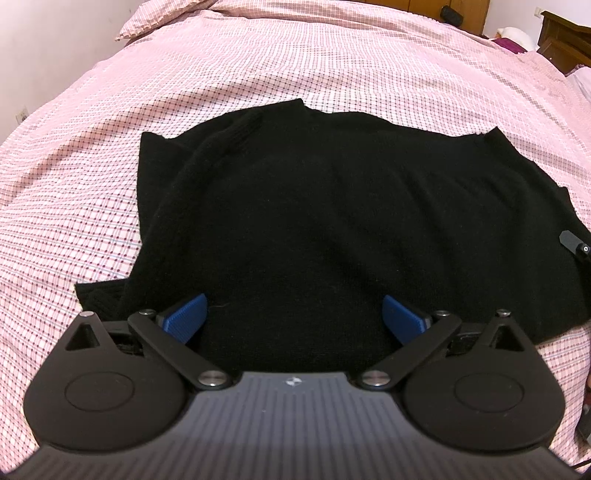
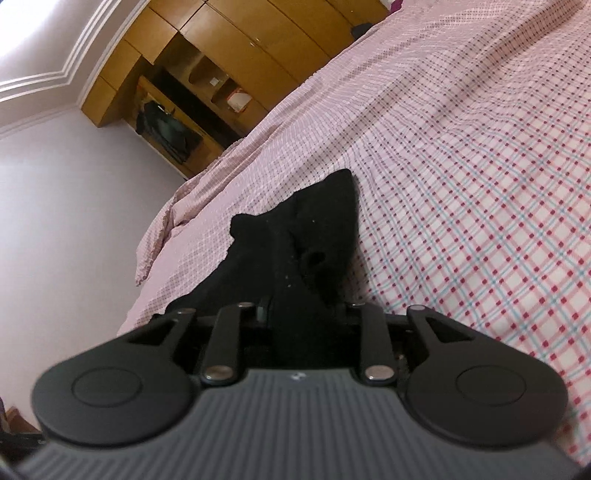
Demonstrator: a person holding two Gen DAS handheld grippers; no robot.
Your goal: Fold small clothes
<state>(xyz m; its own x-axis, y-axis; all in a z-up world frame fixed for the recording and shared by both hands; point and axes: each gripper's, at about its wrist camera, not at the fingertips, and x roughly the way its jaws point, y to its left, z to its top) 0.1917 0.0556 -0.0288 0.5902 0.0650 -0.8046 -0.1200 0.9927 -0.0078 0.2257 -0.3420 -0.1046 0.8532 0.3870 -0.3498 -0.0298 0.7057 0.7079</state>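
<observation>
- The left tool [image 1: 294, 314] hangs low over the near part of a black sweater [image 1: 332, 221], its two blue pads [image 1: 186, 316] spread wide apart with nothing pinched between them.
- Both of those pads sit just above or on the knit; whether they touch it cannot be told.
- The right tool [image 2: 304, 312] has its links drawn in close and black cloth bunched between its fingers, so it is clamped on the sweater [image 2: 310, 243]; its pads are hidden by the fabric.
- In the right wrist view the gripped cloth rises in a peaked fold ahead of the tool, with a small hollow in the knit near the middle of the fold.
- In the left wrist view a small black part of the right tool [image 1: 574, 243] shows at the sweater's right edge.
- The sweater lies spread on the bed [image 1: 258, 66], mostly flat, with a ribbed cuff [image 1: 98, 295] sticking out at its near left corner and a folded sleeve along its left side.
- The bed has a pink checked cover with red dots and pale blue lines.
- A pillow [image 1: 177, 14] in the same pattern lies at the far left corner of the bed.
- Beyond the bed's edge, in the right wrist view, stands a wooden wardrobe [image 2: 229, 48] with open shelves against a pale wall.
</observation>
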